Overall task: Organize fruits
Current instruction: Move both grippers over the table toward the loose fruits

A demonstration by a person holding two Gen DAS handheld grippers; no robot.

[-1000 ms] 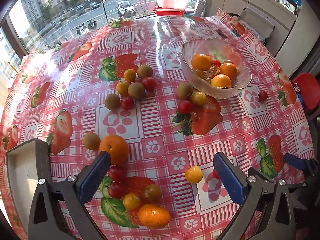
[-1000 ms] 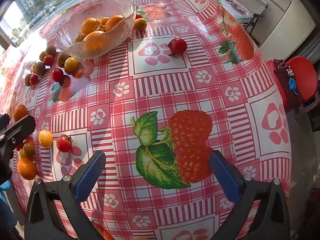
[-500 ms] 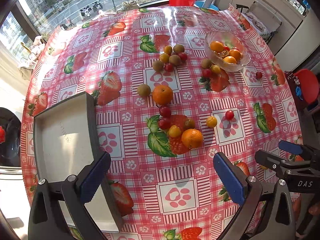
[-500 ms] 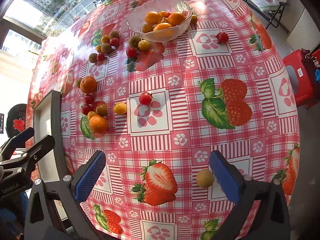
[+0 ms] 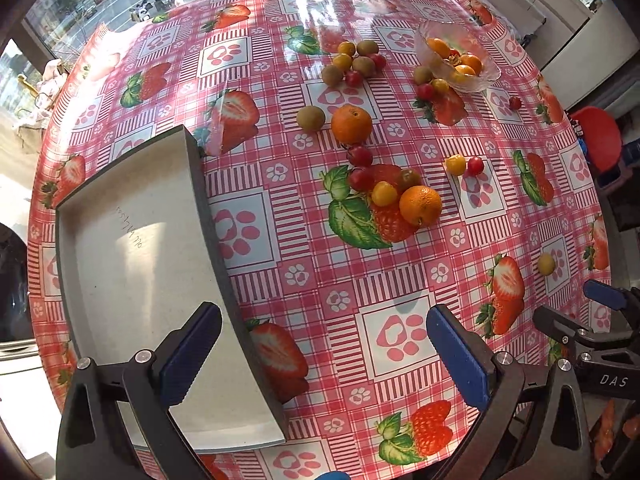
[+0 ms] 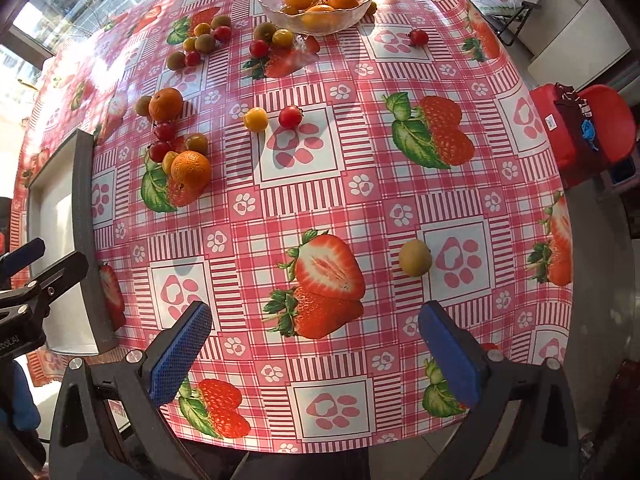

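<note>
- Fruits loose on the checked tablecloth (image 6: pixel 320 200); nearest is the lone yellow-green fruit (image 6: pixel 415 257), just ahead and slightly right of the right gripper (image 6: pixel 316 354); roundish, no long axis to line up with
- right gripper: jaws wide apart, holding nothing, raised over the near table edge; it looks the nearer one to that fruit
- left gripper (image 5: pixel 324 356): jaws also apart and empty; the same fruit (image 5: pixel 545 264) lies ahead and far to its right, well apart
- grey tray (image 5: pixel 120 240) ahead-left of left gripper, its left finger over it; no fruit in it
- cluster with 2 oranges (image 6: pixel 190 172) and cherry tomatoes ahead-left of right gripper, well apart; yellow tomato (image 6: pixel 256 119) and red tomato (image 6: pixel 290 116) farther ahead
- glass bowl (image 6: pixel 276 10) far ahead, some fruit already inside; likely destination, though the tray could be
- nothing stands between right gripper and the lone fruit; risk is it rolling off the near edge
</note>
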